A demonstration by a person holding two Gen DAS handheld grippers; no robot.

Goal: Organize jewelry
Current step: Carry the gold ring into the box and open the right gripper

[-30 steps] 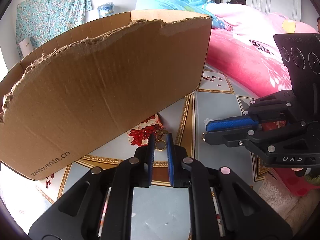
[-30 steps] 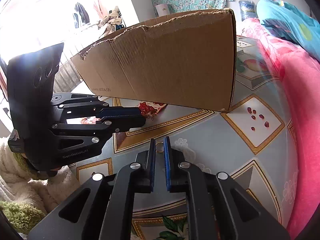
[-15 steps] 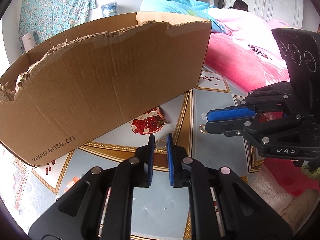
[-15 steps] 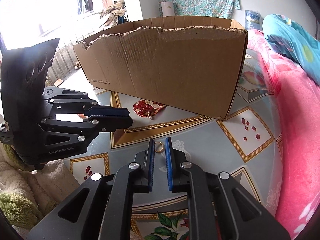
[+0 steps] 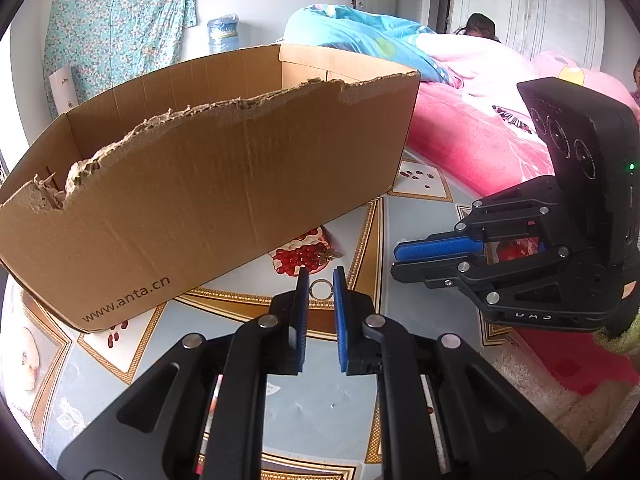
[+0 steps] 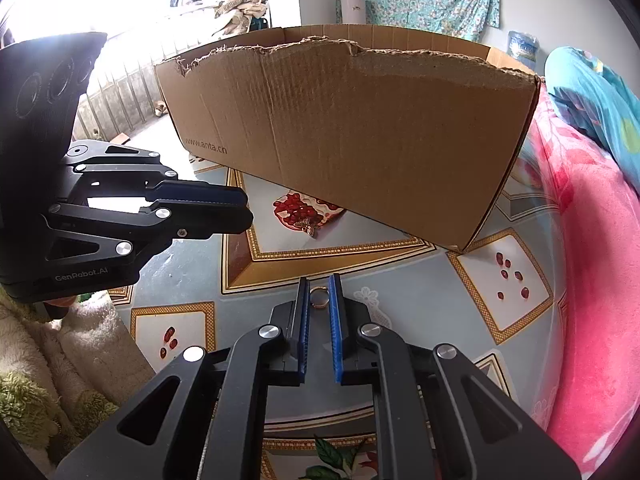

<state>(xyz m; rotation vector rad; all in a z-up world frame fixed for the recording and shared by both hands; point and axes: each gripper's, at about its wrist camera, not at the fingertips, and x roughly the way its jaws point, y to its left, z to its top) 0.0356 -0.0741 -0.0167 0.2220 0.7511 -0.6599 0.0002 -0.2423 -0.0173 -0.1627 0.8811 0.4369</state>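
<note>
My left gripper [image 5: 320,278] is shut on a thin silvery ring [image 5: 320,289], pinched upright between its blue pads above the patterned mat. My right gripper [image 6: 319,280] has a gold ring [image 6: 319,298] between its pads, which press on it as the jaws are closing. Each gripper shows in the other's view: the right gripper [image 5: 394,258] at the right edge, the left gripper [image 6: 245,210] at the left. A torn-edged cardboard box [image 5: 200,200] [image 6: 360,140] stands just beyond both, open at the top. A small gold brooch [image 6: 309,227] lies on the mat by the box.
The patterned floor mat [image 5: 424,216] runs under everything. A pink blanket [image 6: 592,240] borders the mat on the right, and a person lies beyond it. Fluffy cream cloth [image 6: 60,360] sits at the lower left of the right wrist view.
Both views have risen and tipped, so the box sits lower in frame and its inner back wall shows. The rings stay between the pads. The right gripper has rolled slightly.
</note>
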